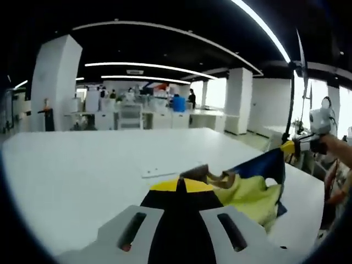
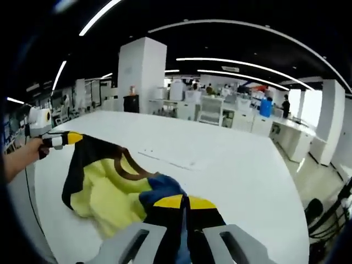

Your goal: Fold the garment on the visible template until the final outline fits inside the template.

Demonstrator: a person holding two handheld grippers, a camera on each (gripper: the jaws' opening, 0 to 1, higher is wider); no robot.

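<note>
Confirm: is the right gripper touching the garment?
Touching. In the right gripper view the right gripper is shut on the garment, cloth pinched between its yellow tips.

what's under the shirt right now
The shirt, held by both the left gripper and right gripper, drapes onto the white table. Whatever lies beneath the cloth is covered.

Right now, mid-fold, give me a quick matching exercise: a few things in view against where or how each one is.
Things:
1. left gripper
2. right gripper
3. garment
4. template

States:
A. flat on the white table, uncovered
B. shut on dark fabric
C. stretched between both grippers, sagging onto the table
D. shut on blue fabric

Pairs: 1-B, 2-D, 3-C, 4-A
</note>
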